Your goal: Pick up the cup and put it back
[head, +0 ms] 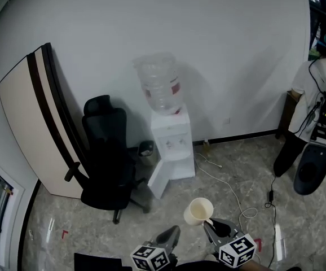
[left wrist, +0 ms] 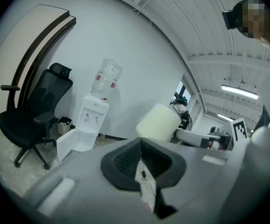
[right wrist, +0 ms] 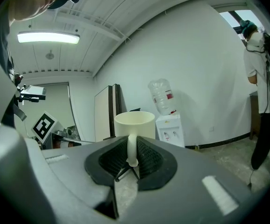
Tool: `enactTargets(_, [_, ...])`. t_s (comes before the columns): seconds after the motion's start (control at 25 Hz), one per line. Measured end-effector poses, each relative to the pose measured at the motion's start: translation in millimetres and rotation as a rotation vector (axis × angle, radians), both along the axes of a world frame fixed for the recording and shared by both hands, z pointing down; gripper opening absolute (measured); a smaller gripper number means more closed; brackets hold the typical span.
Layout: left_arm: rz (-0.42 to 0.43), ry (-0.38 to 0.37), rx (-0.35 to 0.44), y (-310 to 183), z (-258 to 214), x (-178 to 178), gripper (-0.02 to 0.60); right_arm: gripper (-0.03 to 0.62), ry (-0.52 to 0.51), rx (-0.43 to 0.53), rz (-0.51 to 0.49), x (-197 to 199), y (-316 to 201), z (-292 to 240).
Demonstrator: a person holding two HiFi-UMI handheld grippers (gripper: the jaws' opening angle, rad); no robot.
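Right gripper (head: 211,223) (right wrist: 131,149): fingers pinch the handle of the cream cup (head: 199,211) (right wrist: 135,124). The cup is upright, in the air above the marble-pattern floor (head: 236,174), near side of the room, mouth up.

Left gripper (head: 174,233) (left wrist: 142,146): fingers pressed together with nothing between them, just left of the right gripper. The left gripper view shows the cup (left wrist: 158,122) beyond its tips, to the right.

Far side: water dispenser (head: 171,145) against the wall, its lower door open. Black office chair (head: 106,157) to its left. A person (head: 315,100) stands far right.
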State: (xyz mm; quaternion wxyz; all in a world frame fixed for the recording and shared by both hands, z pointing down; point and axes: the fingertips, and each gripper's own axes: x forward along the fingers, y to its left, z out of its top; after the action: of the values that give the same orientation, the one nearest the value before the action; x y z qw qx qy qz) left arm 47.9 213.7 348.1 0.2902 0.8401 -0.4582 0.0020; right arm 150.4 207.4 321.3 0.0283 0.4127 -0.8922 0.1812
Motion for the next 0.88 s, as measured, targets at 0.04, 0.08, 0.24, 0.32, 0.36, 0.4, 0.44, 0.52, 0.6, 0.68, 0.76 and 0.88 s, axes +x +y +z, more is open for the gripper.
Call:
enactTargets(0.04, [0.0,0.002,-0.006,0,1,8,0.005,0.054,0.0,-0.005,-0.001,7,-1,1])
enactTargets(0.08, [0.001,0.004,-0.011,-1,2,17,0.005,0.054,0.0,-0.008,-0.002,15,-3,1])
enactTargets(0.24, [0.008,-0.008,-0.02,-7,3,47,0.005,0.054,-0.013,-0.008,-0.002,43,-14,0])
enactTargets(0.32, [0.015,-0.024,-0.029,-10,7,59,0.005,0.054,-0.021,-0.01,0.009,57,-24,4])
enactTargets(0.36, [0.011,-0.029,-0.032,-12,9,61,0.005,0.054,-0.026,-0.013,0.016,63,-28,6])
enactTargets(0.4, [0.002,-0.032,-0.035,-15,10,60,0.005,0.054,-0.03,-0.017,0.024,68,-32,8])
enactTargets(0.44, [-0.011,-0.033,-0.038,-19,11,58,0.005,0.054,-0.034,-0.022,0.032,71,-36,10])
enactTargets(0.52, [-0.028,-0.031,-0.046,-29,13,51,0.005,0.054,-0.036,-0.029,0.045,74,-46,13])
enactTargets(0.6, [-0.029,-0.022,-0.056,-43,18,46,0.005,0.054,-0.028,-0.035,0.051,70,-61,17])
enactTargets(0.68, [-0.029,-0.005,-0.065,-63,24,37,0.005,0.054,-0.015,-0.041,0.056,61,-79,22])
enactTargets(0.76, [-0.03,0.012,-0.07,-88,30,24,0.005,0.054,0.002,-0.045,0.063,49,-101,26])
enactTargets(0.88, [-0.026,0.044,-0.08,-135,35,-1,0.005,0.054,0.03,-0.049,0.08,25,-144,27])
